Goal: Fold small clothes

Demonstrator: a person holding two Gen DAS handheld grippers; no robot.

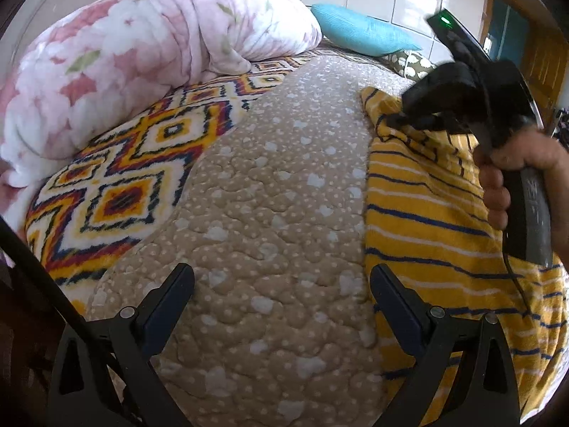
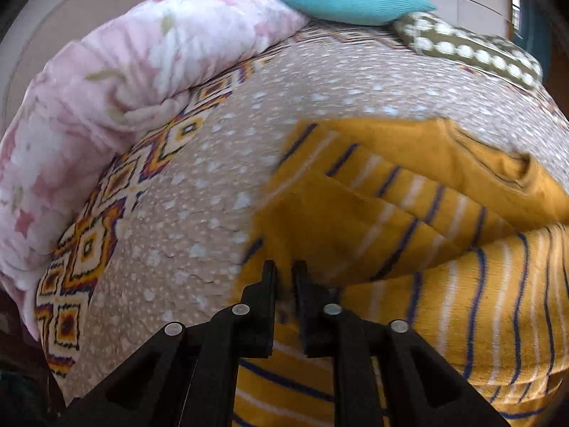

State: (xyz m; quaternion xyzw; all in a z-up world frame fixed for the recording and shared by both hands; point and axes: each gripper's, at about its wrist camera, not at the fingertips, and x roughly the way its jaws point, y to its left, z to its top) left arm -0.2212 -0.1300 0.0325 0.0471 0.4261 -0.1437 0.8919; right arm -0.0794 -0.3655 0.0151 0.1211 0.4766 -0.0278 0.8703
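Note:
A yellow garment with navy and white stripes lies on the beige dotted quilt, at the right of the left wrist view. My left gripper is open and empty, low over the quilt just left of the garment's edge. My right gripper is shut on a fold of the garment and holds it raised; part of the cloth is folded over. The right gripper also shows in the left wrist view, pinching the garment's far corner.
A rolled pink floral blanket lies at the left. A patterned yellow, red and navy blanket sits under the quilt. A turquoise pillow and an olive dotted pillow lie at the far end.

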